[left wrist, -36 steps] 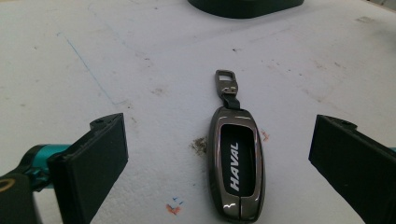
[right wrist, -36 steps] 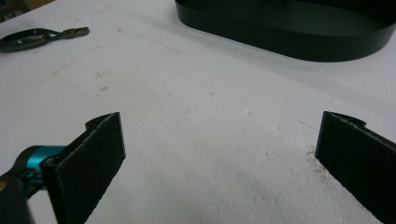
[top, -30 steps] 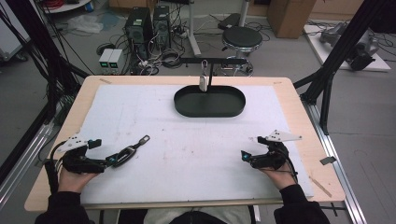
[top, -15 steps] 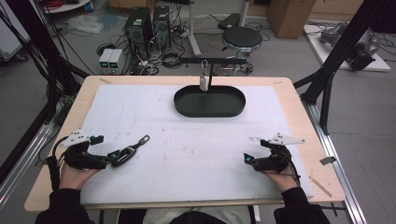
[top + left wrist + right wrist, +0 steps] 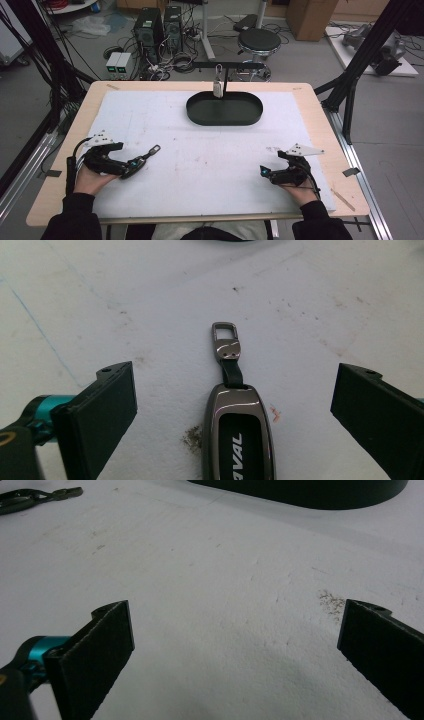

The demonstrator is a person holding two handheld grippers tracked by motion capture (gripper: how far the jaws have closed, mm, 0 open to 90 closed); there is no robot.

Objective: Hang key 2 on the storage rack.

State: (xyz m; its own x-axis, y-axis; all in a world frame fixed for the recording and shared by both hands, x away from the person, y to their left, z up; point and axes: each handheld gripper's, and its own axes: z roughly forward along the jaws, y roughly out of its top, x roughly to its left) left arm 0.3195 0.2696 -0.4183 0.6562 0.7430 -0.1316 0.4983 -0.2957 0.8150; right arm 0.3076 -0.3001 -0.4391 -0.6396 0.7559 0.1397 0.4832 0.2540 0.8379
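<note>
Right gripper [image 5: 264,172] drew back; 1 key fob [image 5: 239,440], 1 tray [image 5: 225,108].

Wooden table [image 5: 320,107]: white mat [image 5: 210,150], black oval tray [image 5: 225,109] far centre, key fob [image 5: 238,437] near-left.

Key fob [image 5: 239,440]: white letters "AVAL", start cut off.

Wide-spread tool [image 5: 235,650] above white mat [image 5: 210,570]
</note>
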